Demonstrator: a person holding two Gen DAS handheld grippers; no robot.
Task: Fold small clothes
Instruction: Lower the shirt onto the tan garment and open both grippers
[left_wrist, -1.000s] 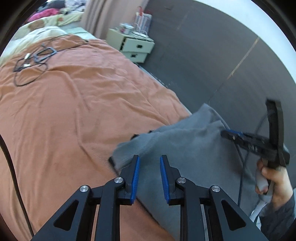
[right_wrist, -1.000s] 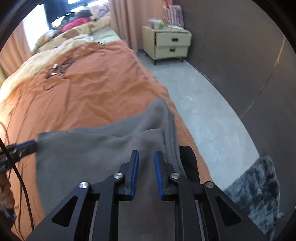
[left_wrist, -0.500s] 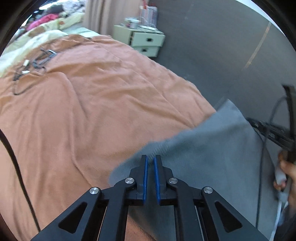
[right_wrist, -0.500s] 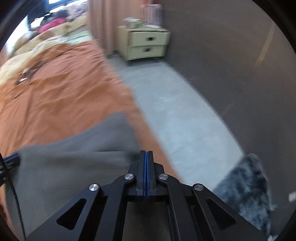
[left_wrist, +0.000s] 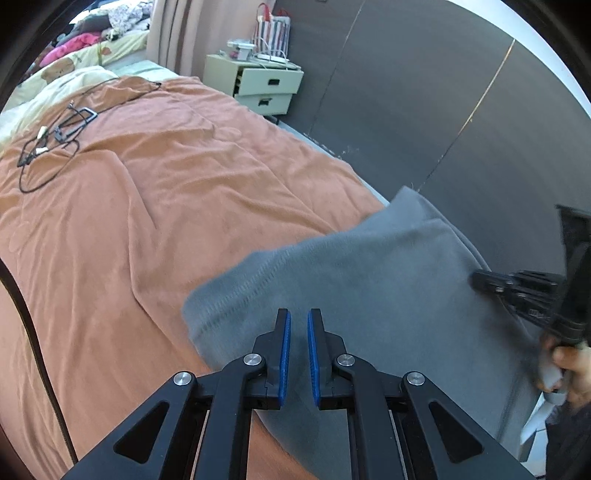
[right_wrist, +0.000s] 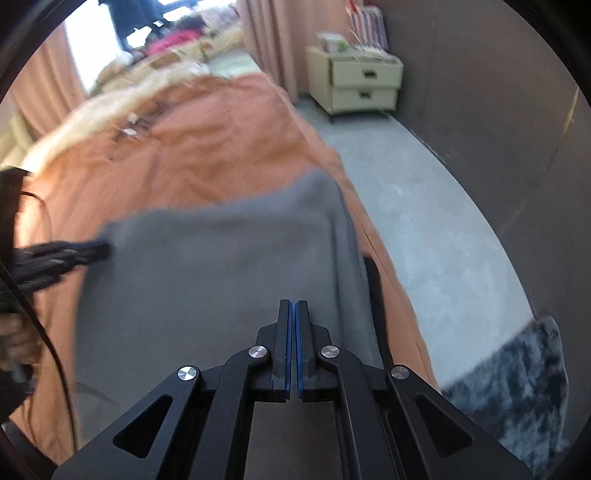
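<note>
- Grey garment (left_wrist: 369, 295): spread over the near corner of the orange bedspread (left_wrist: 166, 184), beside that cover's floor-side edge; far hem raised off it, one side draped down past the cover's edge.
- Progress, as judged: barely begun. Cloth opened out as one broad panel, no finished fold lying flat on the bedspread; first fold-over apparently in hand, all later folds and smoothing left to do.
- Left gripper (left_wrist: 299, 328): at the garment's edge nearer the middle of the bedspread, pads drawn to a narrow slit after just closing, cloth seemingly pinched between them; pitched steeply down toward the cover.
- Right gripper (right_wrist: 294, 321): at the opposite edge, nearest the bedspread's floor side; pads pressed fully together, tip meeting the fabric and apparently nipping a thin edge of it, though blur leaves that grip uncertain; likewise pitched steeply down.
- Person's hand (left_wrist: 569, 365): wrapped round the right tool's handle, off the bedspread's near corner.
</note>
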